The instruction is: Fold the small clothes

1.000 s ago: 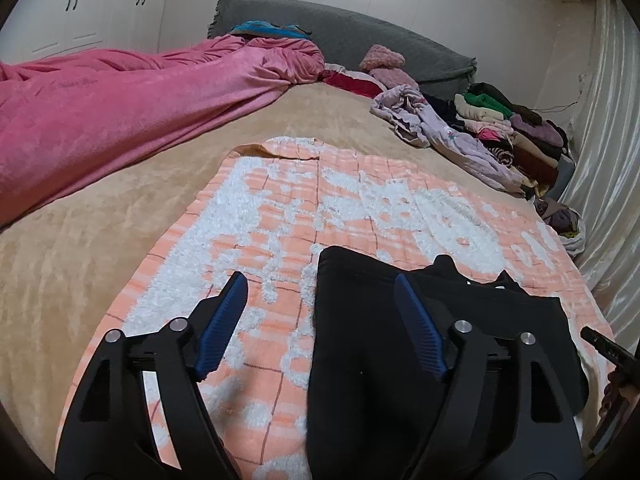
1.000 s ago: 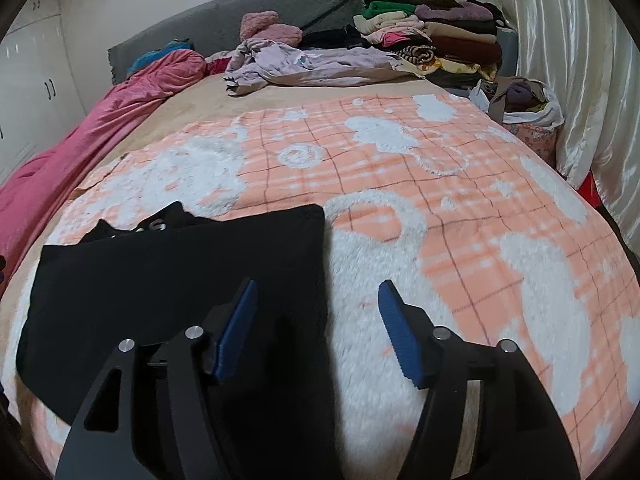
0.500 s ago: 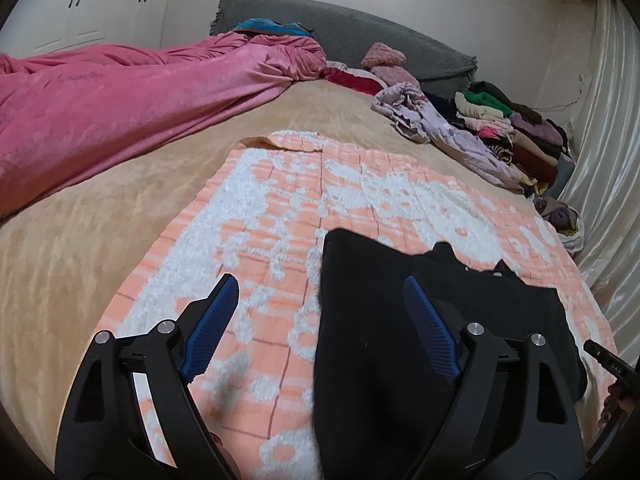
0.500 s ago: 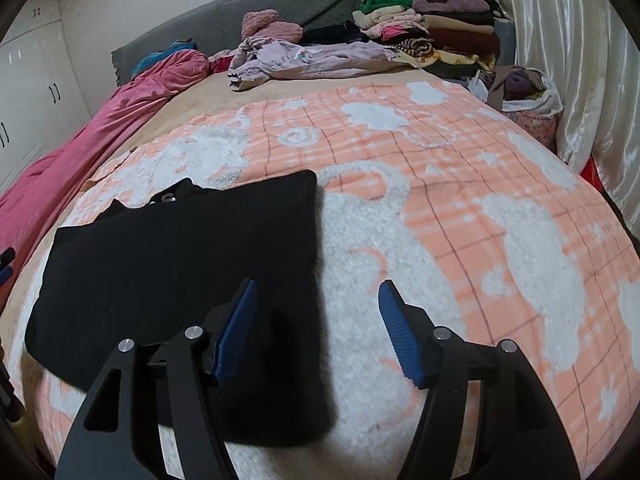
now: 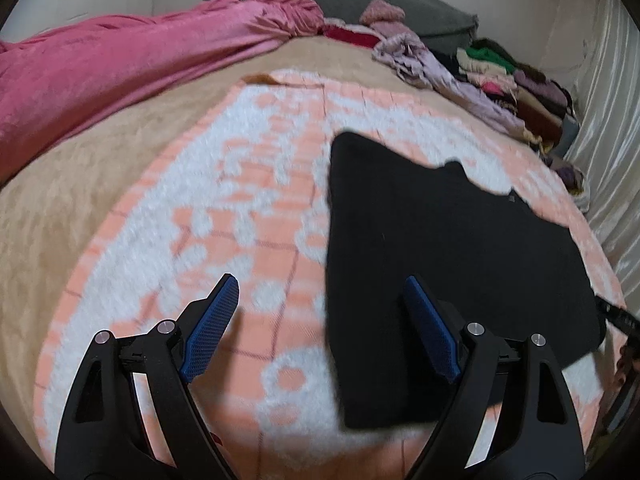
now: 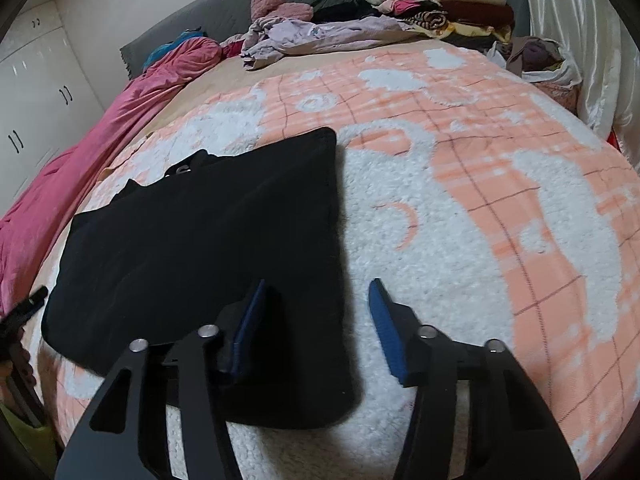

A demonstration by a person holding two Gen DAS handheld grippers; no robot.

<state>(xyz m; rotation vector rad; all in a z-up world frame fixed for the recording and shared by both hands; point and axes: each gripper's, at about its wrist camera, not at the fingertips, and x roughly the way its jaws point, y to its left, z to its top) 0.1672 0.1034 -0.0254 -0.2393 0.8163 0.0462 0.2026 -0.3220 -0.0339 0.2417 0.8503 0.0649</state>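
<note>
A: Where do we stand with the black garment (image 6: 208, 248)?

B: It lies flat on the orange-and-white blanket (image 6: 500, 208), long axis running between our two tongs. Our right gripper (image 6: 316, 324) straddles its near right corner, jaws closing, pads not yet pinching.

A: And our left gripper (image 5: 320, 320)?

B: Wide, holding nothing, straddling the garment's left edge near its other near corner

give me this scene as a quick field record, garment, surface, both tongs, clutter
garment: black garment, spread flat
surface: peach-and-white blanket on a bed
left tongs: open, astride the garment's left edge, not gripping
right tongs: closing, astride the garment's right edge, pads not yet pressing
clutter: clothes pile by the headboard, pink duvet along one side
</note>
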